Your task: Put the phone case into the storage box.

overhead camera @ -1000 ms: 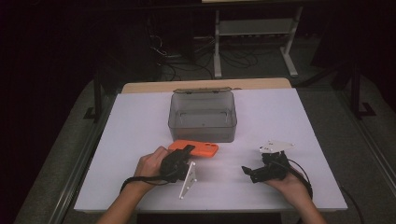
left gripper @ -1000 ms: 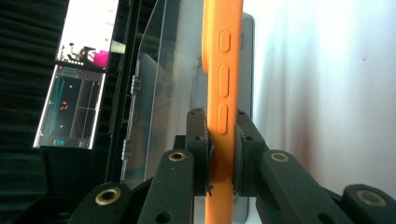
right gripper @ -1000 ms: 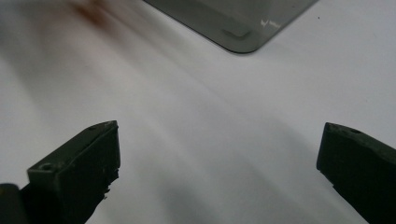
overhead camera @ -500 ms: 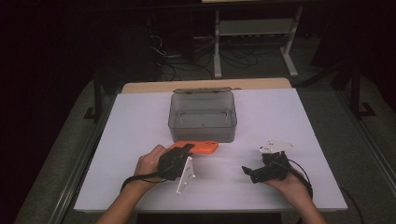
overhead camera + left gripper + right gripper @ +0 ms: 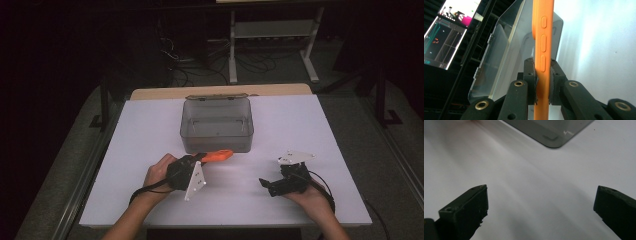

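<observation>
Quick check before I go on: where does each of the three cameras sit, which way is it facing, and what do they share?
High view: above the person's side, looking forward and down on the table; both forearms, left gripper, right gripper.
Left gripper view: on the left gripper, looking along jaws clamped on the orange phone case, toward the grey box.
Right gripper view: on the right gripper, jaws apart, facing the tabletop.
Shared: all three show the grey box.

Overhead light is brightening the white table (image 5: 150,150) while the surroundings are staying dark. Ahead of the left gripper (image 5: 542,72), the table is glaring, nearly washing out. Between the right gripper (image 5: 540,202) jaws, soft shadows are streaking the surface; its near jaws are blurring slightly.
</observation>
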A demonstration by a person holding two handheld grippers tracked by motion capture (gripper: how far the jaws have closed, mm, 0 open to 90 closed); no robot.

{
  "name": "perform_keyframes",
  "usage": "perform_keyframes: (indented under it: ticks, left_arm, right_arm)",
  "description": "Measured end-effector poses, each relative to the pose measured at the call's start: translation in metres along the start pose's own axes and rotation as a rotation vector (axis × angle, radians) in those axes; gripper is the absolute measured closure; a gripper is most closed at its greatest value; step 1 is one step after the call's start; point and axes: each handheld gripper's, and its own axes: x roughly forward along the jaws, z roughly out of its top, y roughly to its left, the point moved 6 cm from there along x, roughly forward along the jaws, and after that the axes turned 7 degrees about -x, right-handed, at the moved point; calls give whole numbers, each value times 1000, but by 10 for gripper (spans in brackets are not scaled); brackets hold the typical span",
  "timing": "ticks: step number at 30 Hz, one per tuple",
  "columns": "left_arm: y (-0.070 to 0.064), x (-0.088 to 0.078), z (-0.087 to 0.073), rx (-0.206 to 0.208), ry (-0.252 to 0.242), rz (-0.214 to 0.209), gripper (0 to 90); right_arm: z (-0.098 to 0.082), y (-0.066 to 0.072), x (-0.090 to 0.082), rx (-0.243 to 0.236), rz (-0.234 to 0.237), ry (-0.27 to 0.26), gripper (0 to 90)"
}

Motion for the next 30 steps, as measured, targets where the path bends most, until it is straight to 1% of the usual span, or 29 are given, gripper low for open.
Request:
perform_keyframes:
  ticks: [8, 9, 10, 12, 15, 16, 19, 26, 29, 30]
  left_arm:
    - [5, -1, -1, -70, -4, -24, 798]
    - [5, -1, -2, -84, -7, -29, 798]
    - [6, -1, -2, -90, -6, -33, 799]
    - [7, -1, -2, -124, -16, -46, 798]
    - [8, -1, -3, -147, -16, -57, 798]
    - [9, -1, -3, -167, -18, -64, 798]
    - [10, 0, -4, -198, -23, -77, 798]
    - [13, 0, -6, -258, -26, -105, 798]
    - [14, 0, -6, -291, -32, -121, 798]
    - [14, 0, -6, -308, -34, -129, 798]
  right_arm:
    - [0, 0, -1, -6, -1, 0, 0]
    - [0, 0, -1, -7, -1, 0, 0]
    - [0, 0, -1, -8, -1, 0, 0]
    - [0, 0, -1, -9, -1, 1, 0]
    - [0, 0, -1, -11, -1, 1, 0]
    - [0, 0, -1, -11, -2, 0, 0]
    - [0, 0, -1, -12, -3, 1, 0]
    - [0, 0, -1, -13, -2, 1, 0]
    - [0, 0, -1, -13, -2, 0, 0]
    - [0, 0, -1, -13, -2, 0, 0]
